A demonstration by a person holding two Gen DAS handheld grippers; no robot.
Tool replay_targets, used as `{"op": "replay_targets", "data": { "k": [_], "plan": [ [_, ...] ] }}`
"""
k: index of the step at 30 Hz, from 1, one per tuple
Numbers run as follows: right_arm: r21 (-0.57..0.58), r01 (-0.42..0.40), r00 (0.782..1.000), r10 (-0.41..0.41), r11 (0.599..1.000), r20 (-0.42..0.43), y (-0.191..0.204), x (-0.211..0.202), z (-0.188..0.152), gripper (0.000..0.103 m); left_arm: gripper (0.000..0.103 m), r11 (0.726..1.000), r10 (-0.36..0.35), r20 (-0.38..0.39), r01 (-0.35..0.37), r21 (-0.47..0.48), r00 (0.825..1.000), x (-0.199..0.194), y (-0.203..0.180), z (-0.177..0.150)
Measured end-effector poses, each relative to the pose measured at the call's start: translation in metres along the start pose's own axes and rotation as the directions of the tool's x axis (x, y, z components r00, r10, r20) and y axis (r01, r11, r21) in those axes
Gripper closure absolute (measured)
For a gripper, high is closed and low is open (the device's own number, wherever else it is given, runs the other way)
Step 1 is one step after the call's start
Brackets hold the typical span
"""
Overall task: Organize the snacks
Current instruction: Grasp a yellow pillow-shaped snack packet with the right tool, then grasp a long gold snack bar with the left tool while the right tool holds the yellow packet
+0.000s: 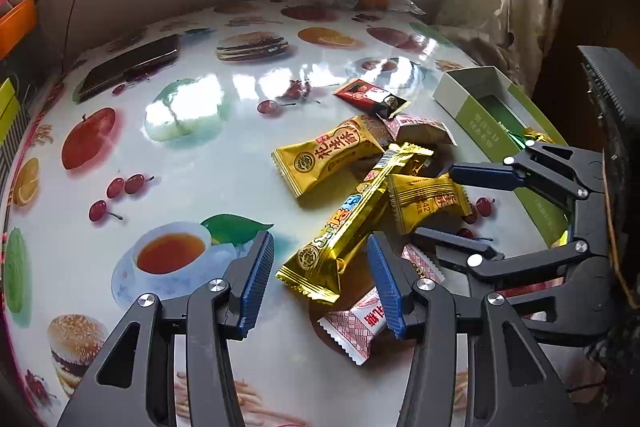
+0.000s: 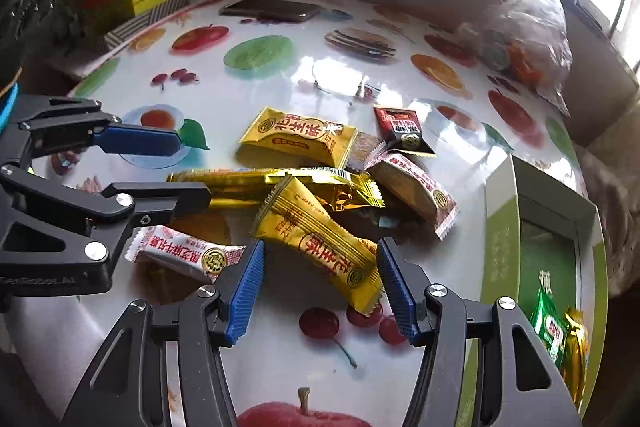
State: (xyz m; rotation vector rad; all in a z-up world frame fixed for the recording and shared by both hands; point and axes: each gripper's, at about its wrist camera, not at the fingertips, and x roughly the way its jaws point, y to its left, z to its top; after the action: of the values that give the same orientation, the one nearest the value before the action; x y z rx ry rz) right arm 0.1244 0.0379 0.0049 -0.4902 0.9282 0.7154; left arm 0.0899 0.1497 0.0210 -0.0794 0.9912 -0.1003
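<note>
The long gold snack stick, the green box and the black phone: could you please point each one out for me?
Long gold snack stick [image 1: 352, 223]: left wrist view, middle of the wrapper.
Green box [image 2: 500, 239]: right wrist view, its near side wall.
Black phone [image 1: 130, 67]: left wrist view, centre of its face.

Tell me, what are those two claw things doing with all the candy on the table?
A person is holding a gripper in each hand to tidy up snacks. The left gripper is open around the end of a long gold bar. The right gripper is open around a yellow snack packet. Neither has closed yet. A green box beside the pile already holds a couple of snacks.
</note>
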Motion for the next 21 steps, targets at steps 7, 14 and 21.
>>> {"op": "replay_targets", "data": {
  "k": [7,14,21],
  "plan": [
    [0.029,-0.001,1.000,0.002,1.000,-0.020,-0.007,0.005,0.001,0.056,0.053,1.000,0.000,0.003,-0.001,0.009,1.000,0.001,-0.001,0.003],
    [0.095,-0.006,1.000,0.007,0.995,-0.005,-0.014,0.000,-0.005,0.074,0.053,1.000,0.003,0.009,-0.003,0.024,1.000,0.002,-0.004,0.008],
    [0.172,0.009,1.000,-0.009,0.985,0.002,-0.022,-0.009,-0.011,0.081,0.053,0.999,0.004,-0.001,-0.004,0.052,1.000,0.008,-0.011,0.012]
  ]
}}
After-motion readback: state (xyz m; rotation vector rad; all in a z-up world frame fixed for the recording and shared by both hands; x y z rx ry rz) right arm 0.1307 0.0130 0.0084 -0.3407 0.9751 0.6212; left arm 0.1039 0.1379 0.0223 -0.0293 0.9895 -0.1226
